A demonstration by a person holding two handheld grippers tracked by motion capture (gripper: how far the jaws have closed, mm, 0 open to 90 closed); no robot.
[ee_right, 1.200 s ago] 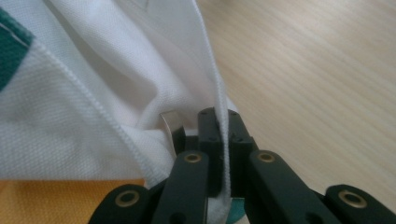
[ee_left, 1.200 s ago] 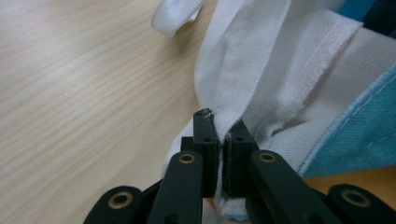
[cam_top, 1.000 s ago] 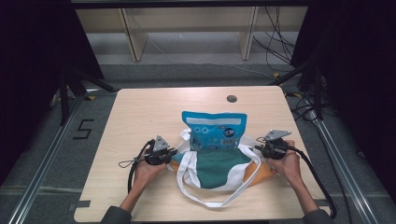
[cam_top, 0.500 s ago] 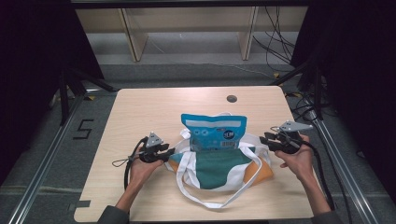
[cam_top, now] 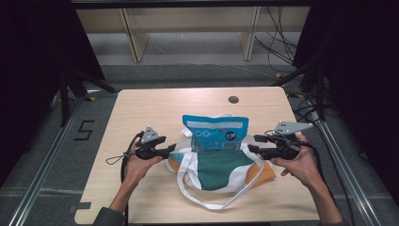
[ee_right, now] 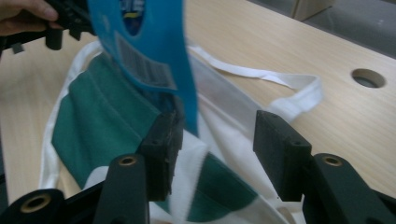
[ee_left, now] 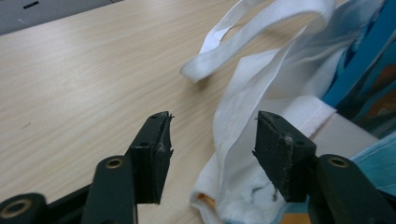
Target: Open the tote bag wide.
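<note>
A white tote bag [cam_top: 216, 167] with green and orange panels lies flat on the wooden table [cam_top: 141, 108]. A blue packet [cam_top: 215, 132] pokes out of its mouth toward the far side. My left gripper [cam_top: 170, 149] is at the bag's left edge. It is open, and in the left gripper view [ee_left: 212, 144] white bag cloth [ee_left: 233, 135] lies between the jaws. My right gripper [cam_top: 251, 143] is at the bag's right edge, open too. In the right gripper view [ee_right: 215, 140] the white hem runs between its jaws, with the blue packet [ee_right: 149, 46] just beyond.
The bag's long white handle [cam_top: 207, 202] loops toward the table's near edge; another strap [ee_right: 280, 93] lies on the far side. A round hole [cam_top: 233, 99] sits near the table's far edge. Black frame rails run along both sides.
The right gripper has moved out to the right and a little up from the bag's edge. The left gripper has shifted slightly left. The bag and packet stay put.
</note>
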